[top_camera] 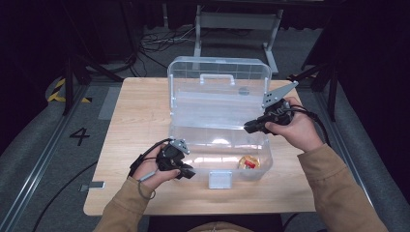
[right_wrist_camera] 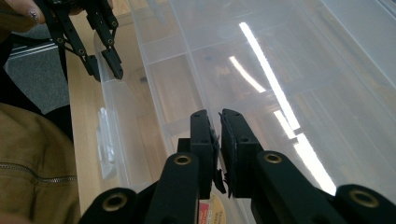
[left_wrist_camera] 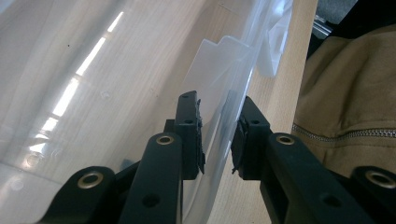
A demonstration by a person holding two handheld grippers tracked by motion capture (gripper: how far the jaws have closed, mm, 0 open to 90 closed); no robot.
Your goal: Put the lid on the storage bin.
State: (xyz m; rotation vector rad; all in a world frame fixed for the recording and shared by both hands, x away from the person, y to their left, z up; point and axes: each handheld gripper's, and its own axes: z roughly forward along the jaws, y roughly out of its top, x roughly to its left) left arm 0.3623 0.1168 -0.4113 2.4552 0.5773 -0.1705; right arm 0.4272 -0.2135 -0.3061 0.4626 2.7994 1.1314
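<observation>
A clear plastic box (top_camera: 203, 145) stands on the wooden table (top_camera: 140, 111) with its lid (top_camera: 217, 79) raised at the back. My left gripper (top_camera: 191, 172) is at the box's front left corner. Its jaws straddle the clear front wall (left_wrist_camera: 215, 123), one pad inside and one outside, shut on it. My right gripper (top_camera: 249, 128) hovers over the right part of the box, jaws shut with nothing between them (right_wrist_camera: 219, 140). In the right gripper view the left gripper (right_wrist_camera: 105, 70) sits on the box's rim at the far end. A small round yellow and red item (top_camera: 249, 163) lies in the front right compartment.
The box's grey front latch (top_camera: 220, 180) hangs near the table's front edge. Bare table lies left of the box and behind it. Cables and metal stands are on the floor beyond the table. The person's tan sleeves (top_camera: 338, 188) come in from below.
</observation>
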